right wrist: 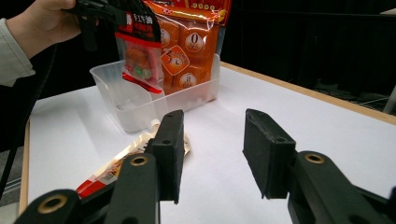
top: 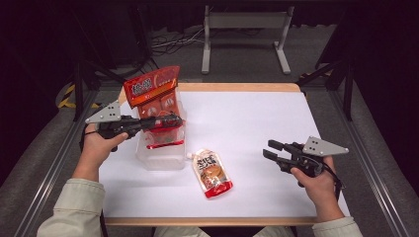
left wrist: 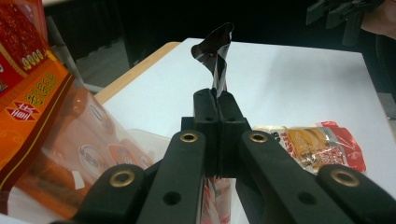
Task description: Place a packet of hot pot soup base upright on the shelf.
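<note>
High view: left tool [top: 170, 120] clamped on a red pouch [top: 163, 134], held over the clear bin [top: 160, 157] beside the orange snack bag [top: 150, 86]; right tool [top: 271, 149] partly open, holding nothing, above the white surface [top: 257, 123]; a second pouch [top: 212, 173] lies flat just beside the bin.
Left gripper view: jaws pressed together on the pouch's top edge [left wrist: 217, 56], which sticks up between them.
Right gripper view: jaws apart with bare surface between them; second pouch [right wrist: 126, 156] by the left jaw.

High view overhead; gripper views close, share bin [right wrist: 140, 109].
</note>
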Tool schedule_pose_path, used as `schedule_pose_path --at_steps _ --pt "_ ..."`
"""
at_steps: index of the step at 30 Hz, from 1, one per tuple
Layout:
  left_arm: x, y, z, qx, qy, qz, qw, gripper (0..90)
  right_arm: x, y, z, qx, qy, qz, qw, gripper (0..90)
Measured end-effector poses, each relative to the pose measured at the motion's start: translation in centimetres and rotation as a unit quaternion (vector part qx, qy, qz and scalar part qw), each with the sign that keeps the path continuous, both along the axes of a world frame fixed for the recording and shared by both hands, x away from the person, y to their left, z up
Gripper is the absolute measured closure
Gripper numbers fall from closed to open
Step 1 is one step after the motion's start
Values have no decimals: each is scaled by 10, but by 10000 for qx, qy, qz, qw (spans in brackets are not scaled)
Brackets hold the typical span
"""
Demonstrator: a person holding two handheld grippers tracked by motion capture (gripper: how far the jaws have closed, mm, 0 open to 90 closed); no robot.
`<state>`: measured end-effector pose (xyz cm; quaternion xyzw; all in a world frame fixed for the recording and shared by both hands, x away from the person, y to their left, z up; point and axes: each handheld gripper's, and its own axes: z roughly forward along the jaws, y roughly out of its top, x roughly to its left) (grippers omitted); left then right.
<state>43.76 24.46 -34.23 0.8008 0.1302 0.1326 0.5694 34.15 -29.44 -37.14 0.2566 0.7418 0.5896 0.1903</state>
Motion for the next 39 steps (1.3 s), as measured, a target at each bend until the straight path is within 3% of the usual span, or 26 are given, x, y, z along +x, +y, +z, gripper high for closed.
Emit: schedule_pose_path --at_steps 9,13,15,18,25,27,28,31,34,36,39 --pt "2 0 -3 26 62 -108 9999 896 1 0 -2 21 38 -4 10000 587" --pt "3 -7 -6 481 39 -208 9986 895 1 0 -2 9 43 9 10000 587" --pt "4 -8 -9 569 23 -126 9983 891 1 0 -2 -1 44 10 10000 585" --pt "6 -8 -13 491 90 -116 9987 889 1 0 -2 9 42 13 10000 584" --pt "6 -7 -18 540 180 -10 9984 855 2 1 -4 10 87 23 10000 579" --pt "6 -6 -19 586 276 38 9979 839 2 1 -4 9 84 25 10000 578" --pt "5 -6 -22 756 423 159 9961 830 2 1 -3 19 78 40 10000 578" --pt "4 -3 -25 645 556 265 9960 807 2 2 -3 33 74 51 10000 573" --pt "0 2 -24 498 635 474 9956 629 3 3 -4 22 80 49 10000 569" --pt "-3 2 -23 455 622 638 9950 444 4 4 -4 30 76 64 9999 565" --pt "-8 1 -20 386 582 753 9947 310 4 7 -4 18 85 84 9999 554"
